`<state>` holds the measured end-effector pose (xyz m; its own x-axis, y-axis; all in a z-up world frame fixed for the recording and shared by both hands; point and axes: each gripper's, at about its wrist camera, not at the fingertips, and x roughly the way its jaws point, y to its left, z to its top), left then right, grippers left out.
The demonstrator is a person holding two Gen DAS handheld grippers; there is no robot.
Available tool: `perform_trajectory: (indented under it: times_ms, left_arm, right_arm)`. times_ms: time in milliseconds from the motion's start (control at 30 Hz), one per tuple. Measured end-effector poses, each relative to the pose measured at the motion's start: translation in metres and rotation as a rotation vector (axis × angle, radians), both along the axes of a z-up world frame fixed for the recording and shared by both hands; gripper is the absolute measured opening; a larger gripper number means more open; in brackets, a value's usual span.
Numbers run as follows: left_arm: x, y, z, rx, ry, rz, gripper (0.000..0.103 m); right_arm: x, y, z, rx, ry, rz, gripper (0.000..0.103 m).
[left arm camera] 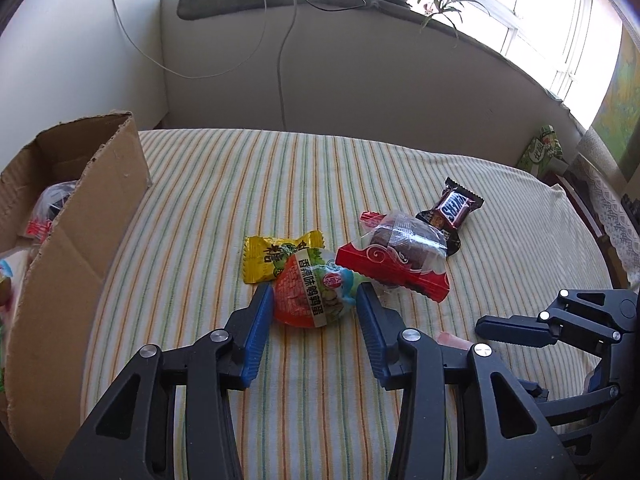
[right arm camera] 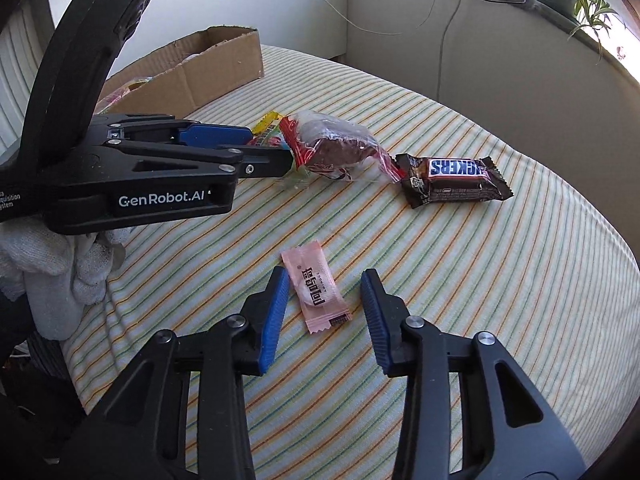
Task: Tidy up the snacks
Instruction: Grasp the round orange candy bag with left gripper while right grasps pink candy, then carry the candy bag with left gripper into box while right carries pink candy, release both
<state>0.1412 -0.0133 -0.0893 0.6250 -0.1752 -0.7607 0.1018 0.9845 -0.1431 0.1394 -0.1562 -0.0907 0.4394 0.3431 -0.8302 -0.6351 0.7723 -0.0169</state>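
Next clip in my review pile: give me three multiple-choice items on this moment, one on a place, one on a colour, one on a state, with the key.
1. Where does the Snickers bar lie?
A. in the cardboard box
B. on the striped cloth
C. in a gripper

2. What colour is the small candy wrapper between the right gripper fingers?
A. pink
B. green
C. blue

3. How does the left gripper stand?
A. shut on the yellow candy
B. shut with nothing in it
C. open around the quail egg packet

Key: 1 B, the bar rests on the striped cloth, far from the cardboard box. 2 A, the wrapper is pale pink. 3 C, both blue pads flank the packet with gaps showing.
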Motion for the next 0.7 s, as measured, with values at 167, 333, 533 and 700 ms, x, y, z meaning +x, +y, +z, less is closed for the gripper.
perform_trajectory:
  times_ms: [167,333,533,700]
  left_arm:
    - [-0.001,0.001,0.0,-0.009,-0.003,-0.003,0.035]
    - [-0.008,0.002,0.003,-0.008,-0.015,-0.003,0.034]
    - [-0.022,0.006,0.011,-0.012,-0.037,0.003,0.034]
    - [-0.036,0.014,0.02,-0.024,-0.058,0.014,0.034]
  right_arm:
    - [0.0,-0.001,0.0,0.001,-0.001,-0.006,0.021]
    - [-0.002,-0.005,0.002,0.004,-0.004,-0.015,0.021]
    - [-0.004,-0.01,0.006,0.023,-0.008,-0.035,0.021]
    - [-0.009,-0.011,0.012,0.027,-0.02,-0.041,0.021]
